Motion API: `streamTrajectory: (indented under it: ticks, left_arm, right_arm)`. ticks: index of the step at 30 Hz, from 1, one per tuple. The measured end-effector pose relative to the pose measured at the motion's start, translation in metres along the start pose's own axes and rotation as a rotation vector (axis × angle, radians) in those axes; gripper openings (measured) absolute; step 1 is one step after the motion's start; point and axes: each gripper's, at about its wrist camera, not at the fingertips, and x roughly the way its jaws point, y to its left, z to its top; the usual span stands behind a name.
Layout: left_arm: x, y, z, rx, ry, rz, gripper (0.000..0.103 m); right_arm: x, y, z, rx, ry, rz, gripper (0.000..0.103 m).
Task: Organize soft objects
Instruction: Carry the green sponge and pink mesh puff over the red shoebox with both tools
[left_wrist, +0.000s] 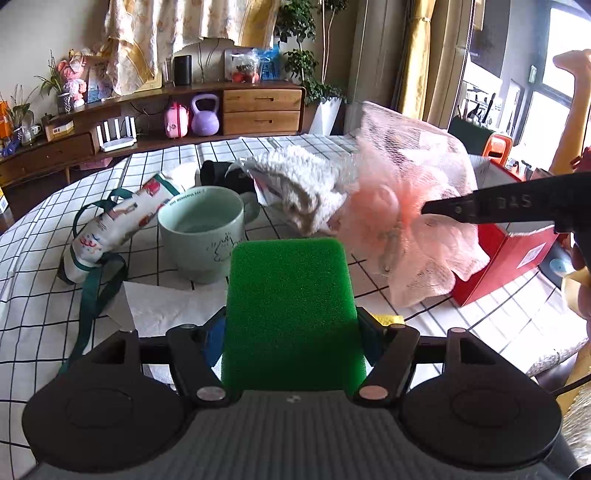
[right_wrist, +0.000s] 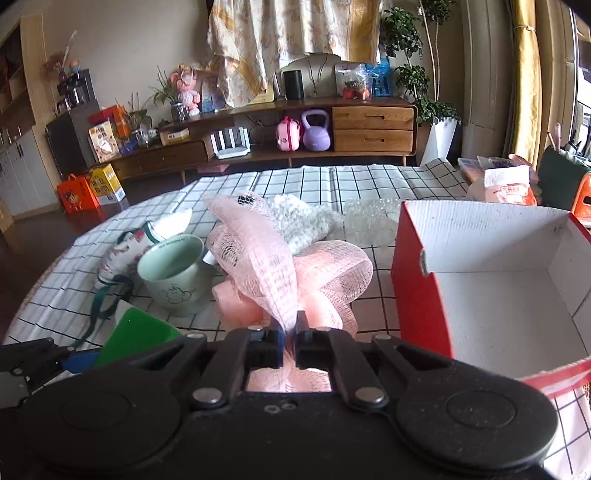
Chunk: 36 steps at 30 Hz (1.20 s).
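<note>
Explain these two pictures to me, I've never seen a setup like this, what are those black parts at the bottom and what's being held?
No robot here: a person holds a two-finger gripper in each hand, each with a camera looking along its fingers. The black parts at the bottom are the gripper mechanisms.

The left camera's picture shows the left gripper clamping a green sponge. The right camera's shows the right gripper shut on a pink mesh bath puff.

On the checked tablecloth sit a pale green mug, a printed pouch with green straps, a fluffy white cloth and an open red box, apparently empty.
</note>
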Motion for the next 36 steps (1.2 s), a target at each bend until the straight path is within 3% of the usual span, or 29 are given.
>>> streamTrajectory:
  ticks: [10,18,36]
  left_arm:
    - [-0.039,-0.021,0.033,0.042,-0.042,-0.048,0.07]
    - [-0.044,-0.055,0.071,0.096,-0.079,-0.105,0.07]
    - [0.045,-0.157,0.124,0.21,-0.009,-0.197,0.07]
  right_arm:
    - [-0.064,-0.025,0.019,0.06,-0.058,0.037,0.005]
    - [-0.097,-0.067,0.035,0.099,-0.129,-0.024,0.005]
    - [-0.091,-0.192,0.02,0.221,-0.131,-0.182,0.005]
